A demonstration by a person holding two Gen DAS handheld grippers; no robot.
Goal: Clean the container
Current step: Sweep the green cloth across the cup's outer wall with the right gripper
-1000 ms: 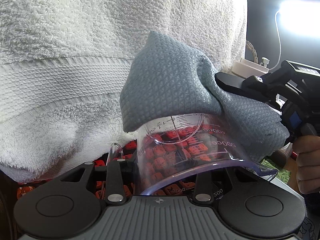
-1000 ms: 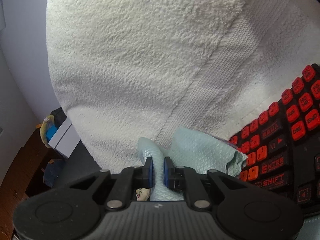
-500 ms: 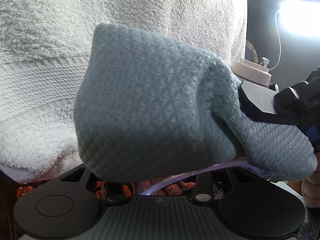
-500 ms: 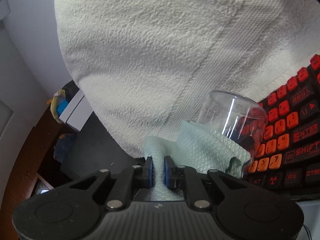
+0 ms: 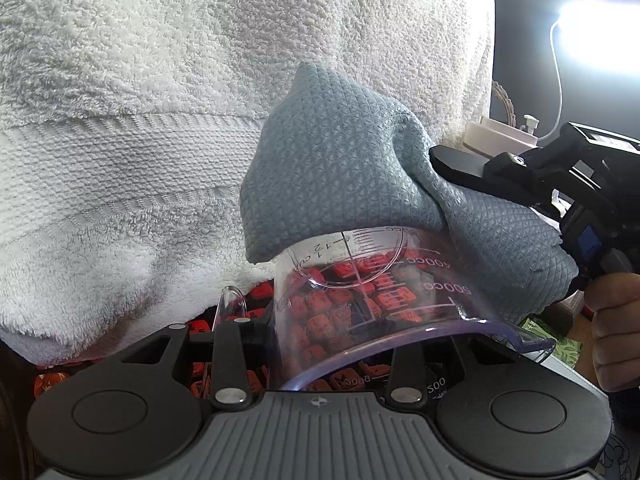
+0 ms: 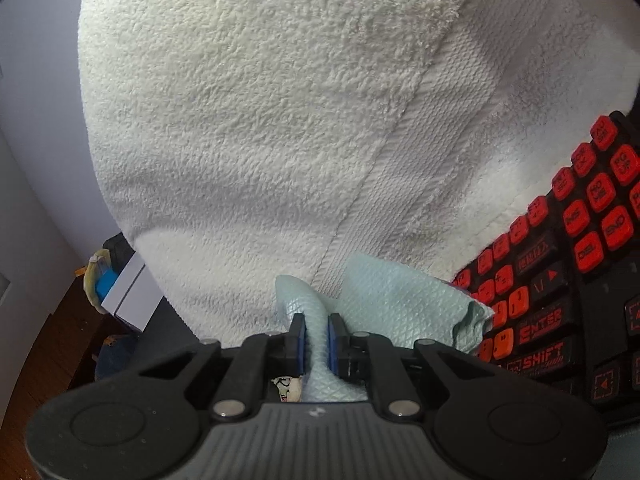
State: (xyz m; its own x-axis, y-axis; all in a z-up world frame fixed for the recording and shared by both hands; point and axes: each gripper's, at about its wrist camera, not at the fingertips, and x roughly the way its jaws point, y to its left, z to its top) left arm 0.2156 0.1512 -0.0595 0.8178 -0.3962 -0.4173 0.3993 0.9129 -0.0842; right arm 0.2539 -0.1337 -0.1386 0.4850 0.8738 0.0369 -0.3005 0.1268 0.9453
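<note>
A clear plastic measuring cup (image 5: 372,296) with printed cc marks lies on its side in my left gripper (image 5: 320,344), rim toward the camera, gripped by its wall near the handle (image 5: 230,304). A grey-green textured cloth (image 5: 340,176) covers the cup's bottom end. My right gripper (image 6: 316,340) is shut on that cloth (image 6: 400,304); in the left wrist view its black body (image 5: 540,176) presses the cloth onto the cup from the right. The cup is hidden in the right wrist view.
A white terry towel (image 5: 160,120) fills the background in both views (image 6: 280,120). A black keyboard with red keys (image 6: 580,240) lies under it. A bright lamp (image 5: 600,28) and a white device (image 5: 500,136) stand at far right. A white box (image 6: 124,292) sits at left.
Half a second ago the cloth covered nearly the whole cup toward the rim. Now it has slid back to the cup's bottom end and the right gripper has drawn back.
</note>
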